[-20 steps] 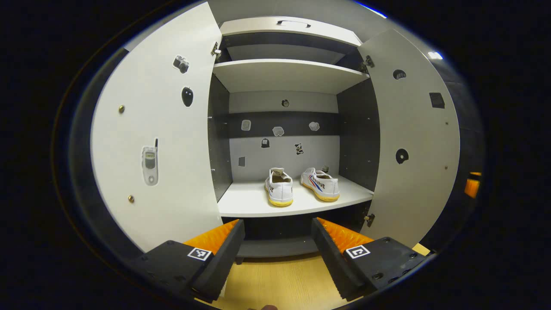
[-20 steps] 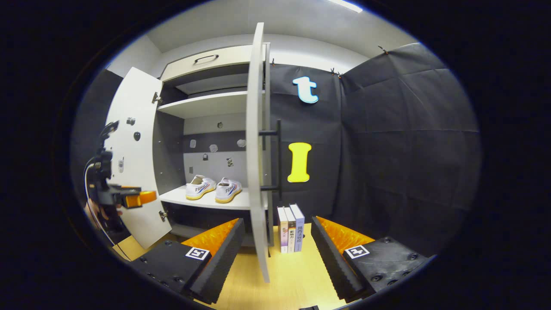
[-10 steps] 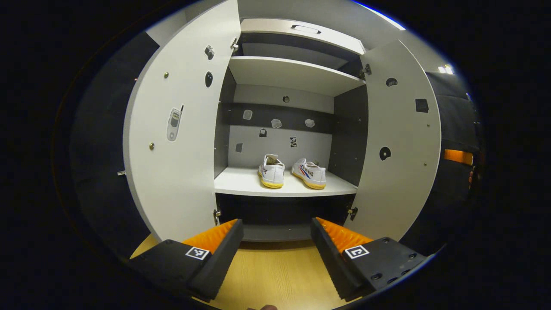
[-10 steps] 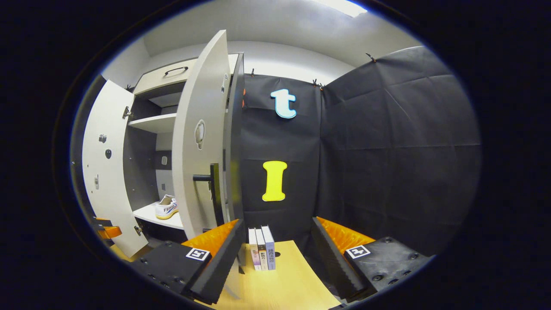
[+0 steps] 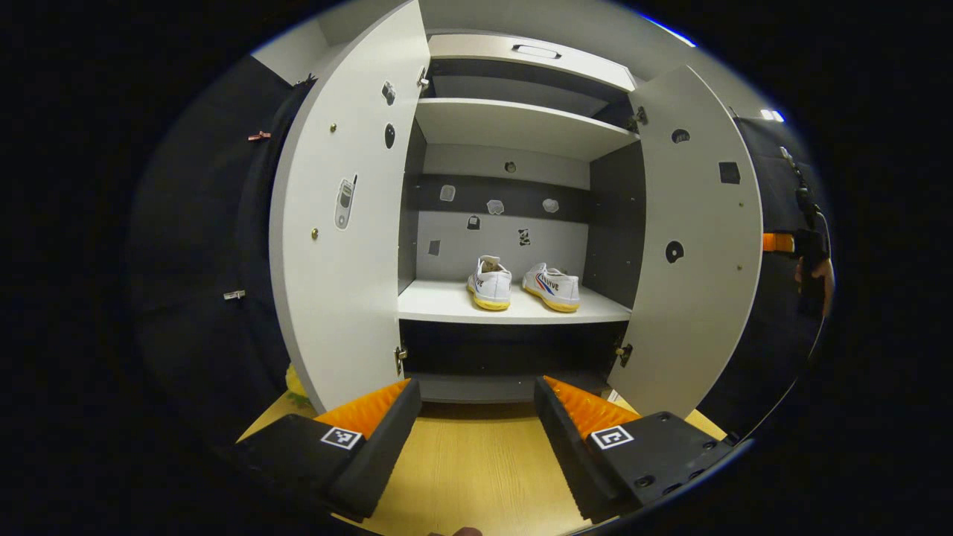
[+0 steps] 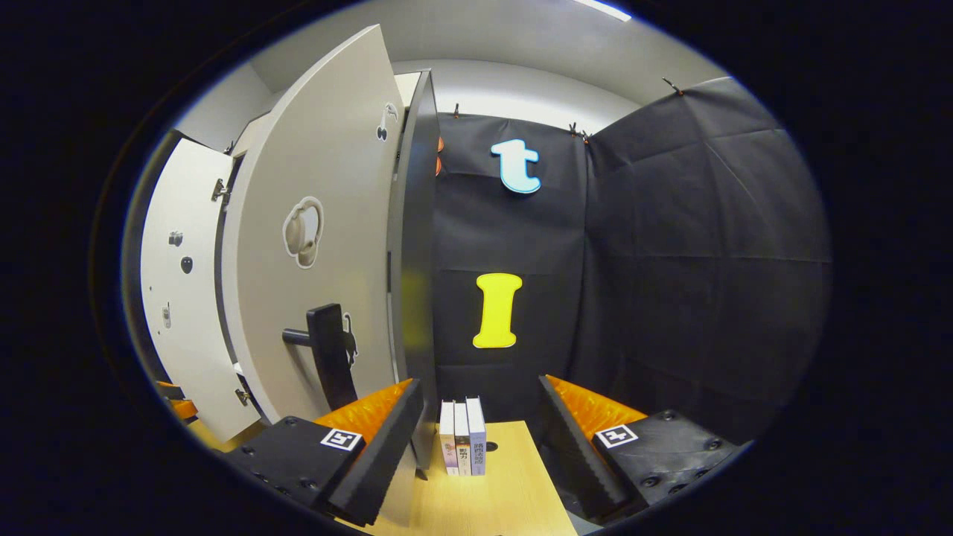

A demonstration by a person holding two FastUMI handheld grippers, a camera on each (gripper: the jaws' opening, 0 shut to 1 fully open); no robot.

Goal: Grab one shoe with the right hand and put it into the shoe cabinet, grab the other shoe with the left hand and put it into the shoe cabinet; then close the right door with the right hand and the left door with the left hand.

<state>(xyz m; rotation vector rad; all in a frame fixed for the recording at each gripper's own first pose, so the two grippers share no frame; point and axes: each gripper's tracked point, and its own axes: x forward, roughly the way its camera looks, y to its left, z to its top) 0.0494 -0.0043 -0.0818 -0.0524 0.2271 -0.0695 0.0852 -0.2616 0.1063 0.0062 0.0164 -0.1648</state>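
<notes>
Two white shoes with yellow soles, one beside the other, stand on the lower shelf of the shoe cabinet. Both doors hang open: the left door and the right door. My left gripper is open and empty, well back from the cabinet. My right gripper is open and empty at the outer face of the right door, close to its black handle. It also appears past that door's edge as the right gripper, held by a hand.
Three books stand upright on the wooden floor board against the cabinet's side. An upper shelf and a drawer front sit above. Black cloth walls close in at right and left. The left gripper pokes out below the left door.
My left gripper has backed away from the cabinet and shifted left. My right gripper has swung round to the right door's outer side, nearer its handle. Shoes and doors stay put.
</notes>
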